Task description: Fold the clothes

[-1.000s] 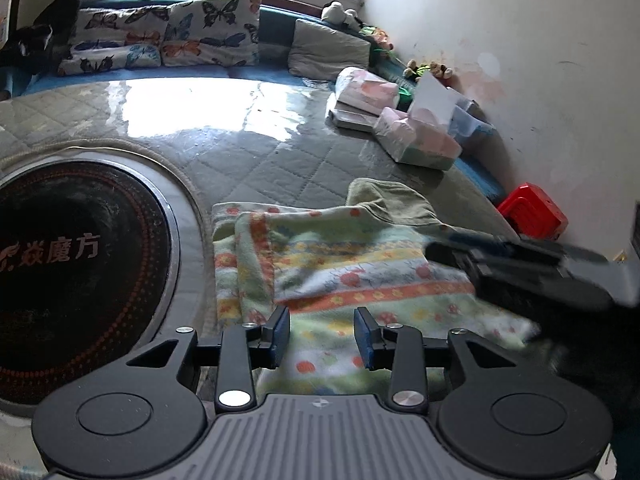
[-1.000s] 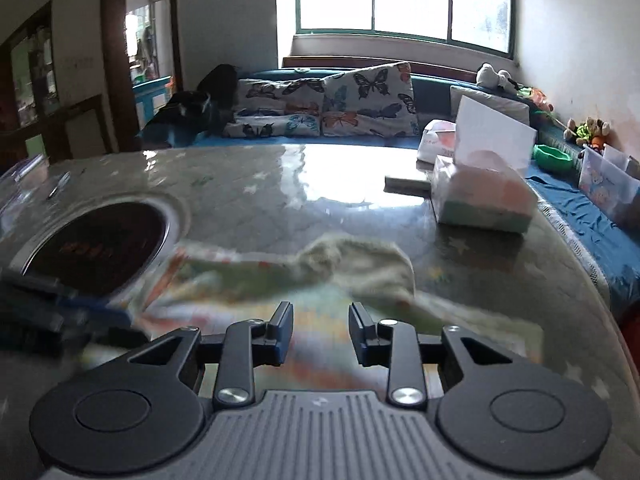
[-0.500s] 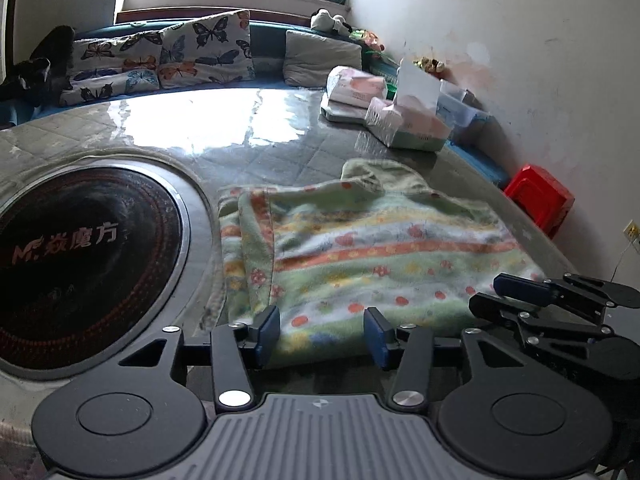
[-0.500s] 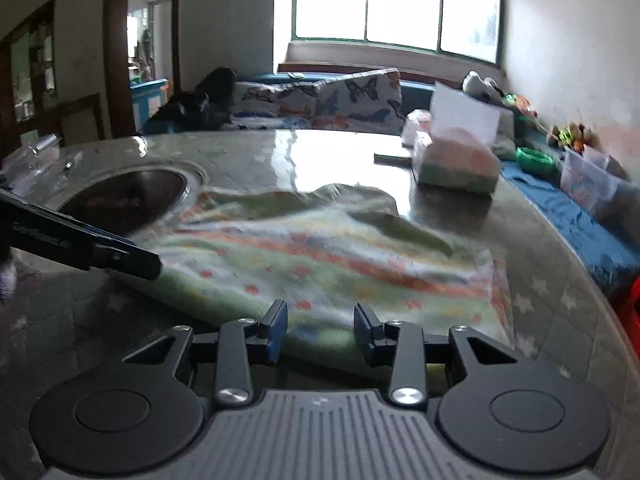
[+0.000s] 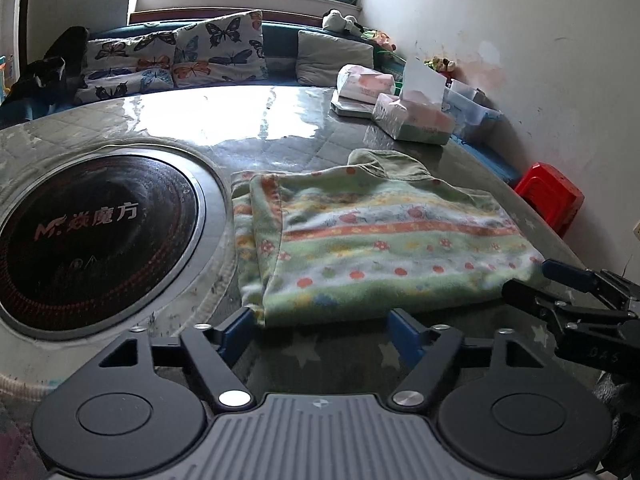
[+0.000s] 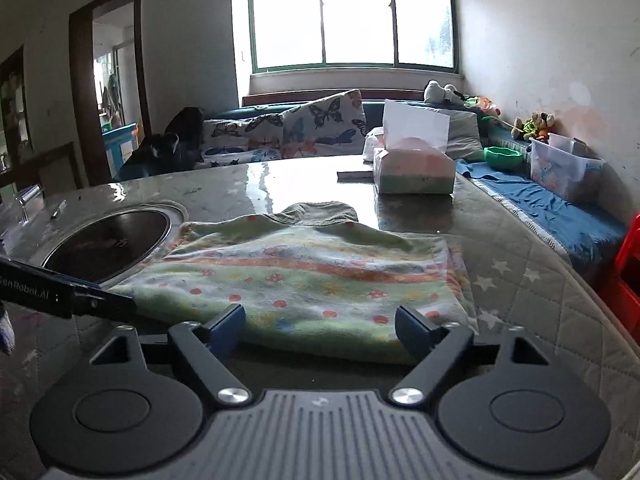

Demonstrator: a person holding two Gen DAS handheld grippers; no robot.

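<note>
The folded garment [image 5: 384, 240] lies flat on the table [image 5: 280, 128], right next to the round black cooktop [image 5: 92, 232] on its left. Tissue boxes [image 5: 416, 120] sit well behind it. Both the left gripper [image 5: 322, 330] and right gripper [image 6: 320, 330] are spreading wide, nothing pinched, just short of the cloth's near edge. The green bit poking out behind is probably a hood, hard to tell.

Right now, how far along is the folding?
Done: the striped garment lies flat on the table, folded over along its left edge. In hand: nothing; the left gripper and right gripper are opening, clear of its near hem. Left: probably another fold; I can't tell how many.
</note>
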